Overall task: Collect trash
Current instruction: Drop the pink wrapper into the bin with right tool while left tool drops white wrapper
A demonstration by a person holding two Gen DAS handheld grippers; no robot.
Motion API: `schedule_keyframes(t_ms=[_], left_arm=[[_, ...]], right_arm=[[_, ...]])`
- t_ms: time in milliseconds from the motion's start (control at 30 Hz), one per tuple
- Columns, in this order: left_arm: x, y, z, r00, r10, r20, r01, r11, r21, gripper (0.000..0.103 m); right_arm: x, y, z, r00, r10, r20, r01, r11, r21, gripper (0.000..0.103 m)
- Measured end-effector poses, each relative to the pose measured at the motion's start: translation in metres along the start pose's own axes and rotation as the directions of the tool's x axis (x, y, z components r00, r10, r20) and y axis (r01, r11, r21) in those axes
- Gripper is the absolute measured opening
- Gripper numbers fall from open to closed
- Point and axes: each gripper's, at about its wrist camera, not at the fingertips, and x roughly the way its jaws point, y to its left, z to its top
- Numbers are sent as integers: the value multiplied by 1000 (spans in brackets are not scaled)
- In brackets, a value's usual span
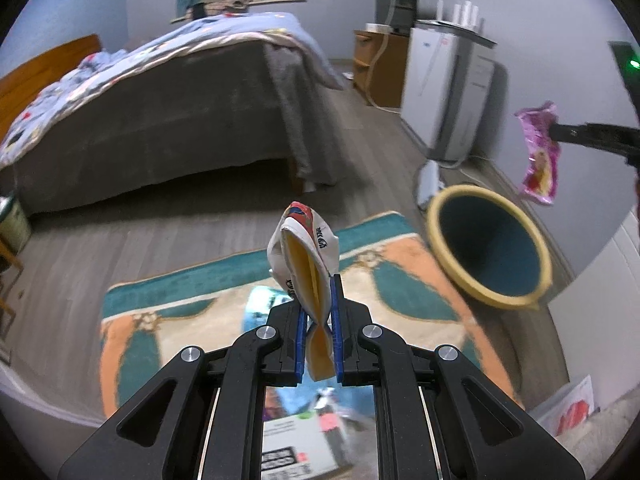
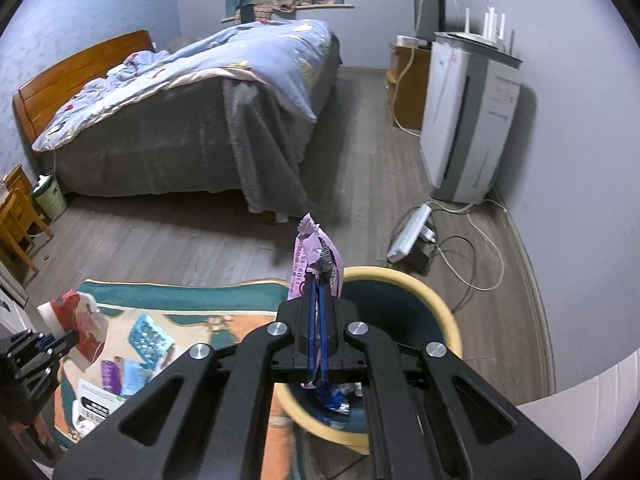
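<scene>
Above the bin (image 2: 438,304), right gripper (image 2: 319,280) pinches pink wrapper (image 2: 316,256); left gripper (image 1: 317,292) clamps carton (image 1: 304,248).

My left gripper (image 1: 318,308): matt black plastic, bright metal pivot pins, blue pads, clamped on a creased paper carton (image 1: 306,256) with a plain yellowish inside. My right gripper (image 2: 319,292) pinches a glossy, crinkled pink foil wrapper (image 2: 316,256). Bin (image 2: 440,312): smooth plastic. Rug (image 1: 132,320): woven cloth. Floor (image 2: 360,184): matt wood-look planks.

- Flattened white carton (image 1: 306,256), yellow inside, held upright above the rug
- Crumpled pink wrapper (image 2: 318,258) over the yellow-rimmed teal bin (image 2: 448,320)
- More wrappers lie inside
</scene>
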Motion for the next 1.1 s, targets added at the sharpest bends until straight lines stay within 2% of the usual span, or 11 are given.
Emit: schedule_keyframes(t_ms=[200,333,400,600,700,800,933,1000,1067,1100], left_arm=[[5,-43,2,999,-46,-7,46,998,52,11],[15,-73,8,994,-108,-17,108,993,47,11],[23,-93,12,987,-161,-27,162,986,39,11],[60,-147,25,964,-243,-111,252,965,74,12],[76,-167,32,955,-263,-135,275,958,82,12],[93,-183,42,958,-245,-148,264,957,123,12],[111,-192,56,960,-238,-149,258,957,133,20],[114,-195,59,964,-225,-140,246,958,150,30],[114,-195,59,968,-216,-129,236,958,161,47],[113,-195,57,968,-216,-125,235,958,164,48]], right_arm=[[26,-35,-12,997,-42,-63,45,998,49,1],[41,-47,-22,994,-29,-110,38,996,81,1],[47,-53,-27,992,-26,-127,38,995,90,1],[58,-66,-36,985,12,-171,13,990,142,1],[61,-72,-38,984,18,-177,11,986,164,1],[63,-76,-39,984,29,-179,5,983,184,1],[66,-81,-39,983,31,-181,5,981,196,2],[68,-84,-40,982,42,-187,-2,977,212,3],[72,-85,-41,979,46,-199,-1,976,218,5],[73,-85,-42,978,42,-203,3,976,216,6]])
